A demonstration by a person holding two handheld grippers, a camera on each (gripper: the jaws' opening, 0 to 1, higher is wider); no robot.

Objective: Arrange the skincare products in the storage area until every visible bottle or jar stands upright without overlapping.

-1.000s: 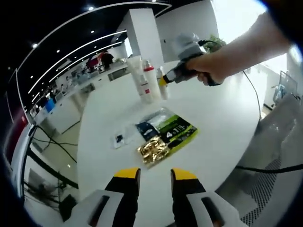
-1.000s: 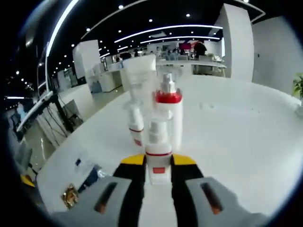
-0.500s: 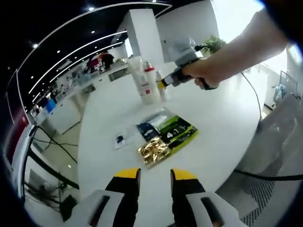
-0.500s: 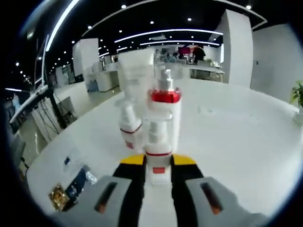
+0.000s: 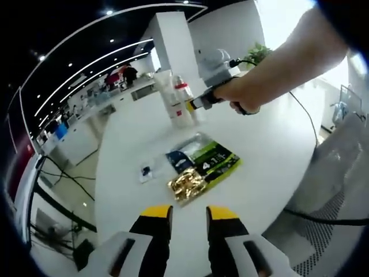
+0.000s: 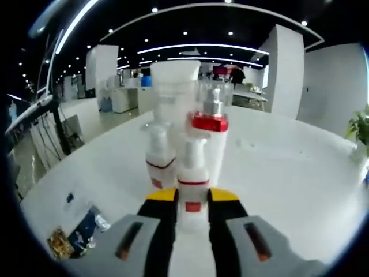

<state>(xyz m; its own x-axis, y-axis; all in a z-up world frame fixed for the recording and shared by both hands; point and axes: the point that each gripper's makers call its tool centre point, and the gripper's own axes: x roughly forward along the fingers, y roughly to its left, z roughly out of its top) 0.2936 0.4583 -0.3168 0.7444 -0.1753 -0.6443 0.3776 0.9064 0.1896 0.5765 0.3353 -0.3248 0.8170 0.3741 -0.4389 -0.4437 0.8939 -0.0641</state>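
— While a small white pump bottle (image 6: 192,193) with a red band stands upright between its yellow-tipped jaws, what does the right gripper (image 6: 192,197) do?

— It clamps that bottle at the lower body, on the white tabletop (image 6: 288,190). In the left gripper view a hand (image 5: 239,95) holds the same gripper at the group of bottles.

— Where are the other skincare products relative to that small pump bottle?

— Just behind it stands a taller spray bottle (image 6: 210,144) with a red collar and clear cap. Beside that one, to the left in the right gripper view, stands a second small pump bottle (image 6: 159,161), and behind both rises a white tube (image 6: 173,92) on its cap end. All four are upright and close together; whether they touch cannot be told.

— And the left gripper (image 5: 188,216)?

— Its jaws are parted and hold nothing, well apart from the bottles. Between them and the bottles lie a green and black packet (image 5: 214,163), a gold foil sachet (image 5: 185,184) touching it, and a small clear sachet (image 5: 146,171) off to the side.
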